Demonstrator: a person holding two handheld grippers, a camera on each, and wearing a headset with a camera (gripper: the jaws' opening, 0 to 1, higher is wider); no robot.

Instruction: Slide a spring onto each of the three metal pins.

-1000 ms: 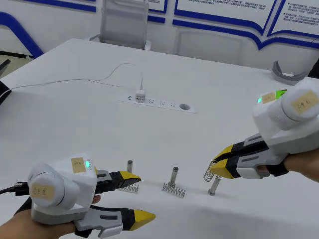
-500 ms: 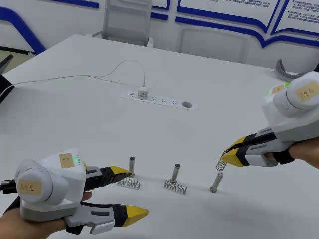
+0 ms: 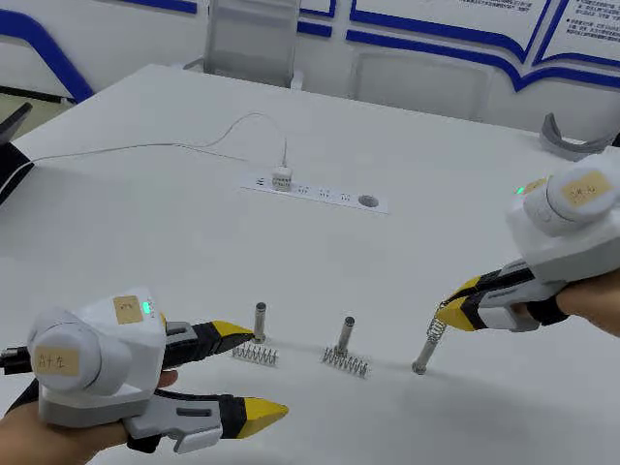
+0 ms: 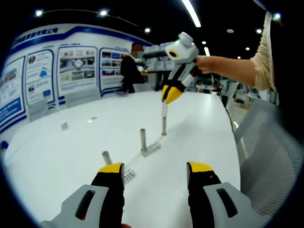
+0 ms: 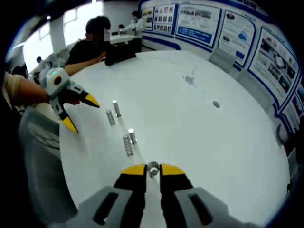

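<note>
A white table (image 3: 145, 194) is spreading across the middle. A grey chair (image 3: 250, 39) is standing at upper centre (at the table's far edge), blue-trimmed wall panels (image 3: 436, 24) are running behind, and ceiling lights (image 4: 192, 12) are glowing overhead.

The right gripper (image 3: 447, 312) has its yellow tips pressed together on the top of a small spring (image 3: 436, 329). The spring hangs down, and its low end is right at the top of a leaning pin (image 3: 423, 356) just under the tips. The left gripper (image 3: 271, 372) has its tips wide apart. Just past its upper tip stands a second pin (image 3: 260, 320) with a loose spring (image 3: 255, 355) lying beside it. Between the two grippers stands a middle pin (image 3: 345, 334) with another spring (image 3: 346, 363) at its foot
</note>
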